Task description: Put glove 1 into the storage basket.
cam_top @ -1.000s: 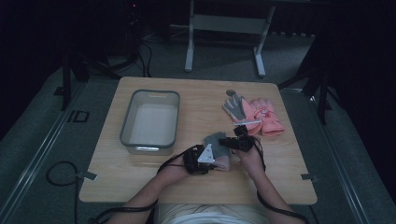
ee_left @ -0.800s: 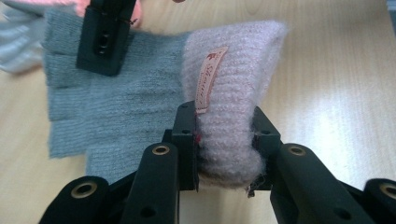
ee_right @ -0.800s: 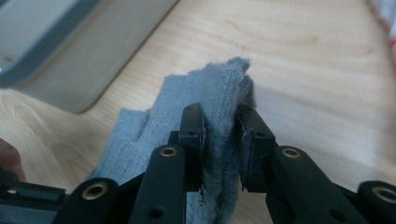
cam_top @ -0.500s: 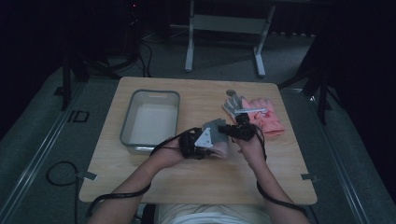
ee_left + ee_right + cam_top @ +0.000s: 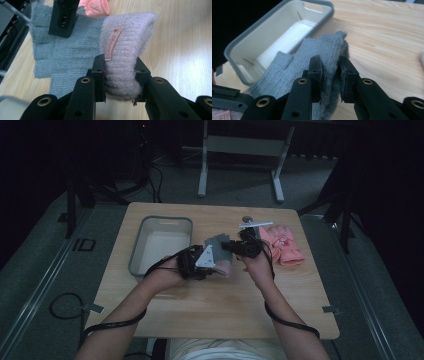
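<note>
A grey knitted glove (image 5: 67, 55) with a fuzzy pale-pink cuff (image 5: 130, 37) hangs between my two grippers above the wooden table (image 5: 210, 310). My left gripper (image 5: 120, 72) is shut on the cuff, which has a small label. My right gripper (image 5: 330, 67) is shut on the grey finger end of the glove (image 5: 294, 62). In the high view the left gripper (image 5: 220, 265) and right gripper (image 5: 227, 246) face each other at the table's middle, with the glove (image 5: 216, 242) spanning them. One black jaw of the right gripper (image 5: 62, 20) shows on the grey knit in the left gripper view.
A grey, empty plastic bin (image 5: 137, 250) stands on the table's left, close behind the glove (image 5: 274, 17). Pink gloves (image 5: 285, 245) lie at the right, with a small metal stand (image 5: 255, 224) beside them. The table's near half is bare wood.
Both hands have risen and moved away from the person toward the table's middle, carrying the glove up off the wood between them.
</note>
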### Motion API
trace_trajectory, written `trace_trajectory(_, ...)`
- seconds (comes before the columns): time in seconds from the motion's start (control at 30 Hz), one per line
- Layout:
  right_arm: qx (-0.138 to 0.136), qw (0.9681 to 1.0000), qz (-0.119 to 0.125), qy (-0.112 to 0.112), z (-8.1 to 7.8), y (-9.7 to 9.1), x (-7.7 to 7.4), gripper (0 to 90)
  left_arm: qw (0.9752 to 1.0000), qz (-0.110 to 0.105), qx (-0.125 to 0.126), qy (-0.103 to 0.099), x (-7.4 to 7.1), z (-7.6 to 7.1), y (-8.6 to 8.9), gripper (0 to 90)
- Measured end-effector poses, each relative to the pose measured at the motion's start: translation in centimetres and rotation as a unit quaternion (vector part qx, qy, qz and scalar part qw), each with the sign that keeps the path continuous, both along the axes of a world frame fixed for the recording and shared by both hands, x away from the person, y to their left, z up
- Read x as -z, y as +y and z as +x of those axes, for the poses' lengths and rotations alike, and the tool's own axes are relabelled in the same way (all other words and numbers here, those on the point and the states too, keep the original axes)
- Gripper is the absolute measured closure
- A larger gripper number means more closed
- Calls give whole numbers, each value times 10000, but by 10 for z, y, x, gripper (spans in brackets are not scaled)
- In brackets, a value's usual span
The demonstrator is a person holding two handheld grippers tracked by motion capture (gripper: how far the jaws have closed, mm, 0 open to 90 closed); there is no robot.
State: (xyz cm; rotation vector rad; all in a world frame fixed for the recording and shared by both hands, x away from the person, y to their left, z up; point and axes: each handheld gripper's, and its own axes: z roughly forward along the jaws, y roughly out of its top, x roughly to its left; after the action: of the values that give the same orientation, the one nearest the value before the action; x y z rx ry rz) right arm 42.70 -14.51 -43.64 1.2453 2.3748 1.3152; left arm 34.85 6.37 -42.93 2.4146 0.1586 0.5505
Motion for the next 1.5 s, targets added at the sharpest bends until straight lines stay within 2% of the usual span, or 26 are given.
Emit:
trace_trajectory(0.27, -242, 9995, -18, -205, 4, 36, -15, 744, 9997, 134, -151, -123, -15, -1, 33, 691)
trace_trajectory(0.3, -242, 9995, -18, -205, 4, 36, -15, 744, 9997, 134, -151, -123, -15, -1, 33, 691)
trace_trajectory(0.4, -359, 9990, -8, -265, 5, 53, -21, 744, 9994, 218, -215, -153, -16, -1, 46, 692)
trace_trajectory(0.63, -489, 9985, 49, -221, 13, 83, -22, 744, 9987, 339, -316, -205, -18, 2, 74, 691)
trace_trajectory(0.8, -611, 9978, 10, -276, 16, 104, -23, 744, 9983, 417, -362, -164, -16, 5, 92, 691)
trace_trajectory(1.13, -782, 9967, 146, -179, 30, 144, -17, 744, 9962, 623, -586, -151, -11, 11, 124, 692)
trace_trajectory(1.27, -880, 9959, 170, -125, 35, 160, -9, 744, 9945, 792, -681, -116, -4, 13, 135, 692)
trace_trajectory(1.5, -800, 9967, 88, 47, 47, 173, 12, 743, 9931, 833, -813, 122, 20, 26, 134, 691)
